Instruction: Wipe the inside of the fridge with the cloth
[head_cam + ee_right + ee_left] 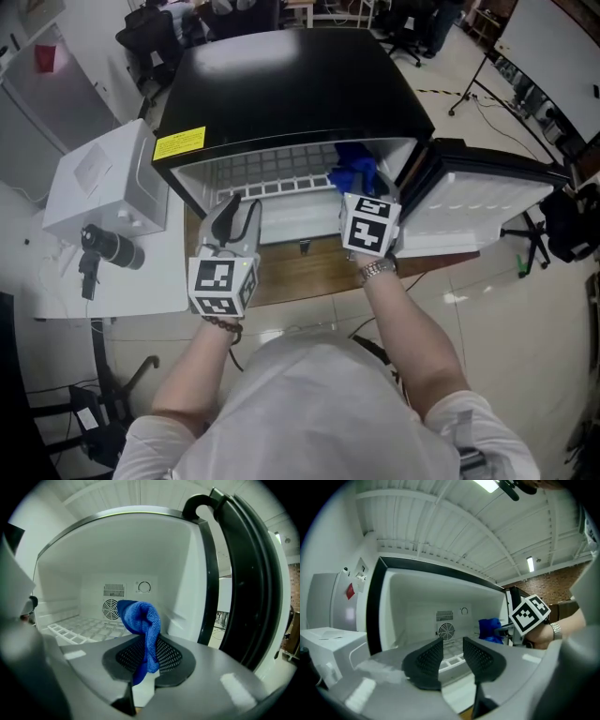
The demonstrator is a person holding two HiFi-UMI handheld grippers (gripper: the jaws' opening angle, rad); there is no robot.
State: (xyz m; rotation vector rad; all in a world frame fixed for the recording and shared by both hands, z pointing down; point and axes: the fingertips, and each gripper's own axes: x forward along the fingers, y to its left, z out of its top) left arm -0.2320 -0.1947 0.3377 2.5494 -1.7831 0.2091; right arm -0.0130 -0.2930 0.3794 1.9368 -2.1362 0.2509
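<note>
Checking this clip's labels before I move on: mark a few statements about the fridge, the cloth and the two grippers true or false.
1. The fridge door stands open. True.
2. The right gripper is shut on the blue cloth. True.
3. The left gripper holds a sponge. False: its jaws stand apart with nothing between them.
4. The cloth lies loose on the wire shelf. False: it hangs from the right gripper's jaws at the fridge's opening.
5. The fridge is white on the outside. False: its casing is black; only the inside is white.
</note>
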